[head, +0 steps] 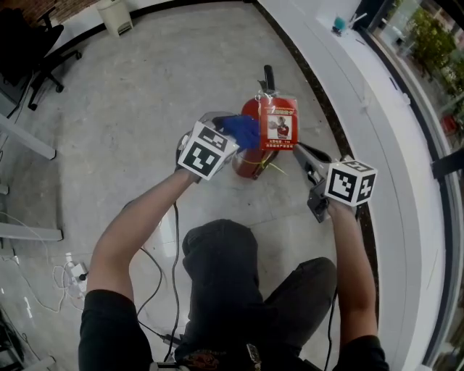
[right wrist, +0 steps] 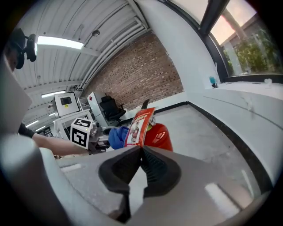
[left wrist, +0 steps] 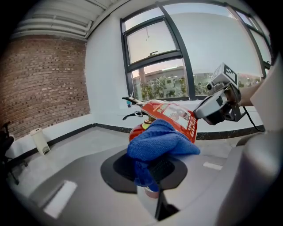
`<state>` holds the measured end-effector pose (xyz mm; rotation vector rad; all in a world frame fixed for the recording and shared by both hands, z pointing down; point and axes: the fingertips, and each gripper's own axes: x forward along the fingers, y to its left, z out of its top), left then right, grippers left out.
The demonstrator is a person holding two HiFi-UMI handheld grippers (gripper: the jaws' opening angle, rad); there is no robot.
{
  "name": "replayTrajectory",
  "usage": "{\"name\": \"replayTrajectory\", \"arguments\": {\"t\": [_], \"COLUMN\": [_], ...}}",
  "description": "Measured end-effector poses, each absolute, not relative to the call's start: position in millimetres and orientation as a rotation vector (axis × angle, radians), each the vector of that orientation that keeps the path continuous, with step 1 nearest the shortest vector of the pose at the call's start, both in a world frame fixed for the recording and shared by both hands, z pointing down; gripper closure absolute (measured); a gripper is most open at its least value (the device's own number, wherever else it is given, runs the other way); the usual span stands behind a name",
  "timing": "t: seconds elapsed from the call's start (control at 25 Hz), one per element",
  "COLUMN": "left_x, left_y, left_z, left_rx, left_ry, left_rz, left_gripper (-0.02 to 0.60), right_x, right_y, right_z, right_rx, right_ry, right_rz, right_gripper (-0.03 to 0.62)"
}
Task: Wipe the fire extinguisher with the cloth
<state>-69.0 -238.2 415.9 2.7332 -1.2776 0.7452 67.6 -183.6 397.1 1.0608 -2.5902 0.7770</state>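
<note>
A red fire extinguisher (head: 250, 163) stands on the grey floor close to the wall, its black handle (head: 269, 75) on the far side. A red printed tag (head: 279, 124) hangs at its neck. My left gripper (head: 230, 135) is shut on a bunched blue cloth (head: 243, 130), which rests against the extinguisher's upper left side. In the left gripper view the cloth (left wrist: 161, 141) covers the jaws (left wrist: 152, 173). My right gripper (head: 301, 151) is shut, pinching the tag's lower corner (right wrist: 138, 126) at its tips (right wrist: 140, 152) and holding the tag out from the cylinder (right wrist: 160, 134).
A white ledge (head: 348, 72) with a dark base strip runs along the right under the windows, with a small teal object (head: 338, 25) on it. A white bin (head: 116, 16) and an office chair (head: 36, 51) stand far left. Cables and a power strip (head: 72, 272) lie near my left.
</note>
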Motion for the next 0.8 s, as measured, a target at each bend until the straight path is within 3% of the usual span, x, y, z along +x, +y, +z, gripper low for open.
{"name": "replayTrajectory", "arguments": {"t": [0.32,0.8], "left_x": [-44.6,-53.2], "left_y": [-260.8,-314.7], "left_z": [390.0,397.2], "left_rx": [2.792,2.735], "left_ry": [-1.254,-1.277], "left_rz": [0.860,0.741], "left_gripper": [0.531,0.532], "right_x": [76.1,82.5], "right_y": [-188.6,-191.3], "right_z": [393.2,402.0], "right_rx": [1.128,1.127], "right_ry": [-2.574,-2.554], "right_rz": [0.737,0.709], "right_gripper": [0.583,0.583]}}
